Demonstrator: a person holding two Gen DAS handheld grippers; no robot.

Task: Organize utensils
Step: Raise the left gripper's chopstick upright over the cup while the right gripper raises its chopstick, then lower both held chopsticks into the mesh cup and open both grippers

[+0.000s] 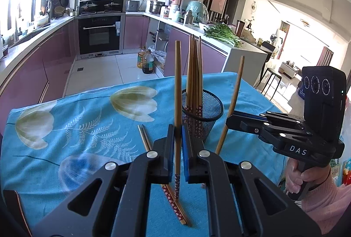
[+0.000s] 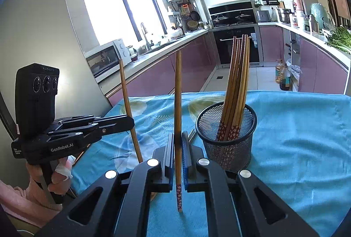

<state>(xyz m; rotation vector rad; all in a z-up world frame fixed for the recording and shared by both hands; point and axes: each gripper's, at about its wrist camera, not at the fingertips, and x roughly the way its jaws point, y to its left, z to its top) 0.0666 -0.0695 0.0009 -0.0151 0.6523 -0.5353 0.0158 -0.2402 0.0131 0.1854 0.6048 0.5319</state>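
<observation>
Kitchen, floral blue tablecloth (image 1: 92, 105)

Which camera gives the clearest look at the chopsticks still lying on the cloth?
The left wrist view: the loose chopsticks lie on the blue cloth beneath the left gripper, flowered ends visible. In the right wrist view only a short piece shows beside the mesh cup.

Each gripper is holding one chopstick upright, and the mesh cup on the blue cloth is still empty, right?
Not empty: the mesh cup already holds a bundle of chopsticks, as the right wrist view shows. The rest stands: each gripper holds one chopstick upright, left and right, over the blue cloth.
</observation>
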